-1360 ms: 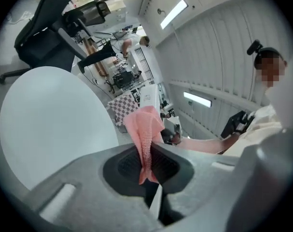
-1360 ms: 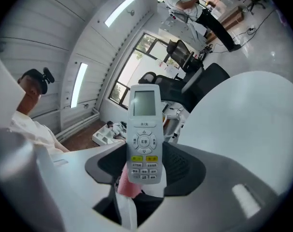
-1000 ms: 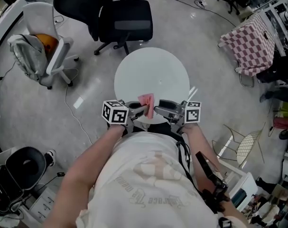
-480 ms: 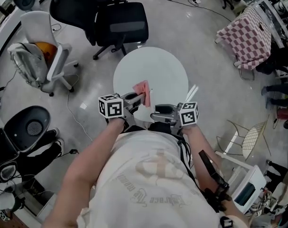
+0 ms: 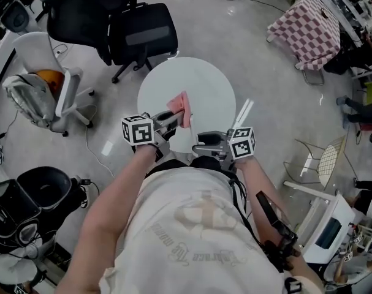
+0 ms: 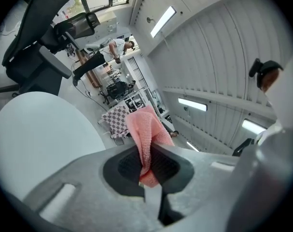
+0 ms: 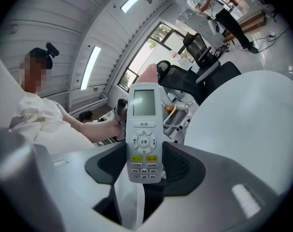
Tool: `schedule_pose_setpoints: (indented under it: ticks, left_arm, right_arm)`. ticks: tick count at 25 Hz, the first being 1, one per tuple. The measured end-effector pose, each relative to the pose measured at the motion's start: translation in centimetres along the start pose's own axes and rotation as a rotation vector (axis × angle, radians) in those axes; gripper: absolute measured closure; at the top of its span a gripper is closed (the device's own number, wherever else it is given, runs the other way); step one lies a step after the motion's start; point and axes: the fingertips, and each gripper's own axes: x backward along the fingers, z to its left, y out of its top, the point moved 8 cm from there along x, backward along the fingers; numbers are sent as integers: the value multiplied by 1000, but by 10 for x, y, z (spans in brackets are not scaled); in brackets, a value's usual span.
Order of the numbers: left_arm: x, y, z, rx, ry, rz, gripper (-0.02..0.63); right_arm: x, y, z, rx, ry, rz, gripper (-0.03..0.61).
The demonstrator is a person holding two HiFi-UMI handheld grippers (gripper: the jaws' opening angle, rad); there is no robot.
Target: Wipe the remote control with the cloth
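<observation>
Two grips: left claw [image 6: 149,162] pinches cloth [image 6: 143,127], right claw [image 7: 145,167] clamps "开/关"-labelled remote [image 7: 144,129].

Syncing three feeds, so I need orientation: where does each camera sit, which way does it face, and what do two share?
Head view: on the person's head, facing steeply down at the round white table; forearms, shirt, left hand-held gripper, right hand-held gripper show.
Left gripper view: on that gripper, along jaws shut on the pink cloth; shirt at right.
Right gripper view: on that gripper, along jaws gripping the remote control; shirt, arm at left.
Shared: the table, in all three.
</observation>
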Motion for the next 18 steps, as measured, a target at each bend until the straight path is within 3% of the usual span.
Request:
schedule_pose_setpoints:
  ticks: [8, 18]
  left_arm:
    - [-11, -32, 4, 5, -25, 171, 595]
    - [-22, -67, -4, 74, -2, 265, 595]
  right_arm:
    - [7, 11, -4, -40, -32, -157, 339]
    - [33, 20, 5, -71, -43, -234, 339]
